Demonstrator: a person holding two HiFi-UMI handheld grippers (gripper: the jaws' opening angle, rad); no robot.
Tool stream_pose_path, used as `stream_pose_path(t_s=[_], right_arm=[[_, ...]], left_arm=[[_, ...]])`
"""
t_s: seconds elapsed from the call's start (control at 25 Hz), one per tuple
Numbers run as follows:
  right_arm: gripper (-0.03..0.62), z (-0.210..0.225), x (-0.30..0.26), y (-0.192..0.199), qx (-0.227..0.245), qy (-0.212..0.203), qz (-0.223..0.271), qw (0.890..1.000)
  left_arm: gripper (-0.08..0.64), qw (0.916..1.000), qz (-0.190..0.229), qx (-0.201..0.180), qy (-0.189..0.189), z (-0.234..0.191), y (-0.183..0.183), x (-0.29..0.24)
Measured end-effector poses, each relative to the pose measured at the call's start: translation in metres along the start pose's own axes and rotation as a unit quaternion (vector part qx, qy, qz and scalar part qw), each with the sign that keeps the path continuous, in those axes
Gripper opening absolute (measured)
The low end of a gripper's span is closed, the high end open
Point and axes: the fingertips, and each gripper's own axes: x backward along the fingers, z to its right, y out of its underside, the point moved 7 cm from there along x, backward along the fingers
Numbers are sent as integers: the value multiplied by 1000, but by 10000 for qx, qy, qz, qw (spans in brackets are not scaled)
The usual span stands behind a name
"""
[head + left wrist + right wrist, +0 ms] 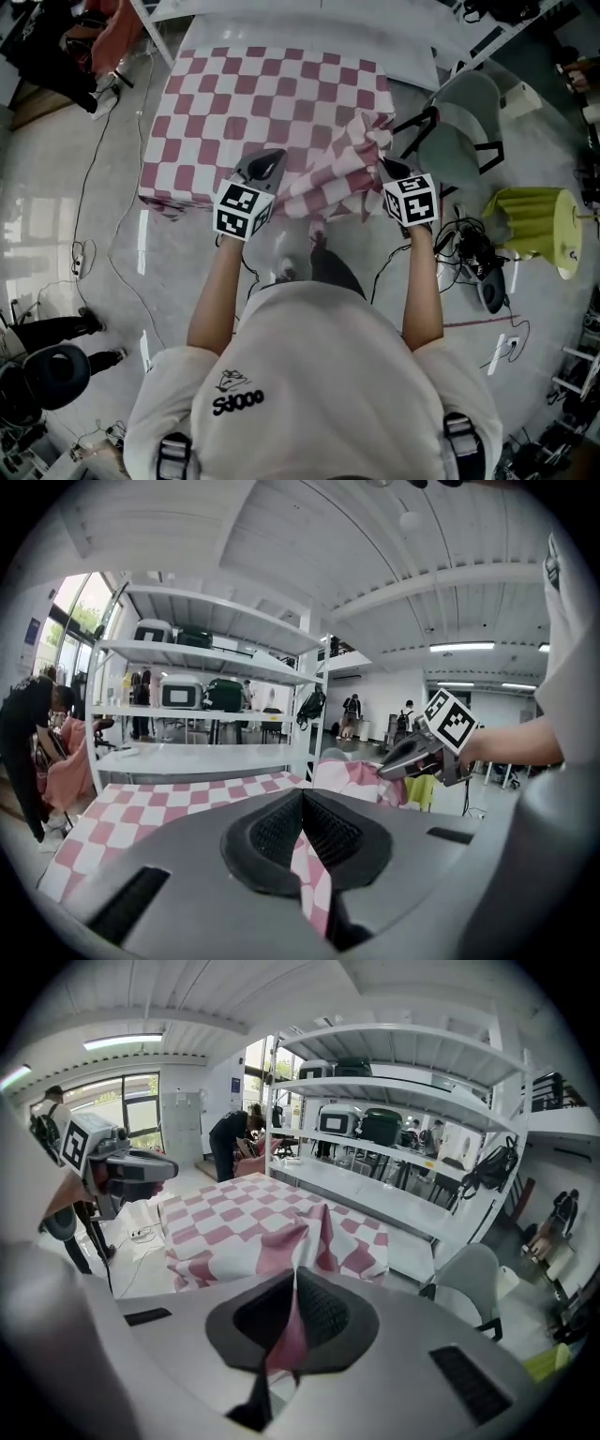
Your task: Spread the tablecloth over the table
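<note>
The left tool (273,157) and right tool (382,162) each clamp shut on the near edge of the pink-and-white checked tablecloth (272,103), which bunches between them.

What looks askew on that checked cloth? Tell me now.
The tablecloth is not lying flat: its near right corner is raised and bunched into folds, pinched by the left gripper and the right gripper. The rest lies smooth.
</note>
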Motion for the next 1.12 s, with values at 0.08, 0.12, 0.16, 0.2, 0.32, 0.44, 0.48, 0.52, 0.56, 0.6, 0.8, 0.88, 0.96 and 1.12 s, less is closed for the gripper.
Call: stream_pose_path(t_s=[0.08, 0.12, 0.16, 0.2, 0.32, 0.44, 0.48, 0.52, 0.56, 0.6, 0.8, 0.88, 0.96, 1.12], right_arm=[[26, -3, 14, 11, -103, 66, -19, 9999], [26, -4, 21, 16, -157, 86, -33, 9998], [26, -5, 27, 22, -207, 94, -52, 9997], [26, -6, 32, 28, -252, 92, -78, 9996], [26, -8, 43, 45, -373, 30, -170, 9992], [26, -13, 51, 60, -479, -109, -258, 9985], [26, -15, 54, 64, -512, -162, -269, 9982], [26, -17, 58, 68, -548, -212, -273, 9979], [26, -19, 61, 72, -582, -261, -275, 9976], [26, -21, 65, 77, -607, -309, -279, 9973], [26, -31, 74, 105, -617, -491, -351, 9963], [26, -33, 75, 113, -640, -537, -373, 9958], [26, -36, 77, 121, -701, -573, -375, 9952], [26, -37, 77, 135, -785, -640, -368, 9942]], left_arm=[[28, 10000, 10, -8, 89, 7, -1, 1], [28, 9999, 12, -23, 131, 10, -2, 2], [28, 9998, 13, -42, 173, 14, -3, 1], [28, 9998, 11, -63, 213, 18, -4, 1], [28, 9995, 1, -113, 285, 27, -7, -2], [28, 9995, -1, -105, 282, 35, -9, -6], [28, 9996, -3, -93, 278, 38, -9, -7], [28, 9996, -5, -83, 278, 42, -10, -9], [28, 9996, -12, -80, 285, 48, -11, -11], [28, 9995, -27, -88, 297, 54, -11, -12], [28, 9990, -138, -175, 393, 90, -7, -16], [28, 9988, -196, -184, 411, 101, -4, -16], [28, 9986, -273, -201, 415, 110, 0, -15], [28, 9983, -383, -236, 376, 126, 4, -11]])
